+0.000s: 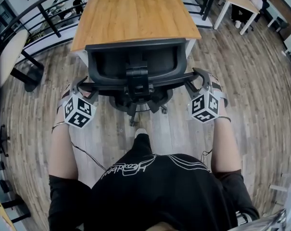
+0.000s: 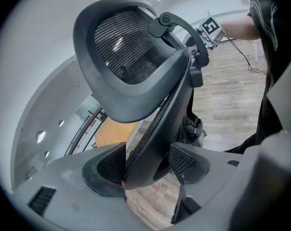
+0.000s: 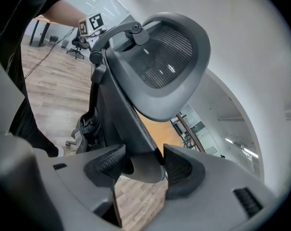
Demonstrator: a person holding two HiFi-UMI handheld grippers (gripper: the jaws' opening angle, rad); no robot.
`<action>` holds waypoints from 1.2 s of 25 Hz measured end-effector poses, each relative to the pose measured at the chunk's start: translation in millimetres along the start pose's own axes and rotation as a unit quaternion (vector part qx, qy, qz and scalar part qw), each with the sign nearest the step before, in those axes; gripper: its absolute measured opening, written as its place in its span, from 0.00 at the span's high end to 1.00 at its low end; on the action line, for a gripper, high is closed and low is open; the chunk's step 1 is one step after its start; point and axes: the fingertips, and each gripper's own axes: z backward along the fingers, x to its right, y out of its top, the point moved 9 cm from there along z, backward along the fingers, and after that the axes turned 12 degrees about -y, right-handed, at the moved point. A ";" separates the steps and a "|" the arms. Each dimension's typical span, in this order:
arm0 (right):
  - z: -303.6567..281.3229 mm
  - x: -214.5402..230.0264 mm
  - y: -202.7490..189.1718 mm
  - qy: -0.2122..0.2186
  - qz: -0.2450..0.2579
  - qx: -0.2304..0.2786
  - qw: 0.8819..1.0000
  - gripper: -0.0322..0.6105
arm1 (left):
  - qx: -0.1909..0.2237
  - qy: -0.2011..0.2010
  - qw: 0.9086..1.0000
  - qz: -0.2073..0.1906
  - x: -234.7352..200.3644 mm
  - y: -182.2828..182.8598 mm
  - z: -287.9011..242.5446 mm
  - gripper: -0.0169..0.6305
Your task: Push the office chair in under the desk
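The office chair [image 1: 135, 69] stands squarely in front of the desk [image 1: 135, 13]. Its backrest faces the person and lies close to the desk's near edge. The left gripper [image 1: 82, 88] and the right gripper [image 1: 201, 81] are on opposite side edges of the backrest at about the same height. That even hold probably lets a forward push roll the chair straight rather than swing it round.

Each gripper view shows its jaws pinching the rim of the backrest, with the textured pads against the dark frame on both sides. The head view can't confirm this, because there the marker cubes and the chair's arms hide the jaws. The gripper views also look up along the frame to the mesh headrest [image 2: 121, 57], and each catches the other gripper's cube on the far side.

Only the head view shows how the chair lies to the desk. The wheeled base [image 1: 135, 105] sits on the wooden floor [image 1: 260, 95] on the near side of the desk, just ahead of the person's foot [image 1: 141, 132]. The backrest hides the seat, so how far in it is cannot be told. The push looks partly done at most.
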 end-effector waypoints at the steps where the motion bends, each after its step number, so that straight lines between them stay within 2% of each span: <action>1: -7.6 2.8 1.1 0.002 -0.001 0.001 1.000 0.54 | 0.000 0.000 1.000 0.000 -6.5 0.6 -4.0 0.57; 7: -76.0 28.5 12.9 0.008 -0.002 -0.007 1.000 0.54 | 0.000 -0.010 1.000 0.000 -72.5 9.9 -45.4 0.57; 22: -87.6 20.2 10.1 -0.019 -0.013 -0.011 1.000 0.54 | 0.012 0.004 1.000 -0.012 -82.7 8.6 -60.1 0.57; 30: -164.1 48.2 23.5 -0.019 -0.015 -0.026 0.999 0.54 | 0.018 -0.008 1.000 -0.017 -155.6 19.2 -105.3 0.57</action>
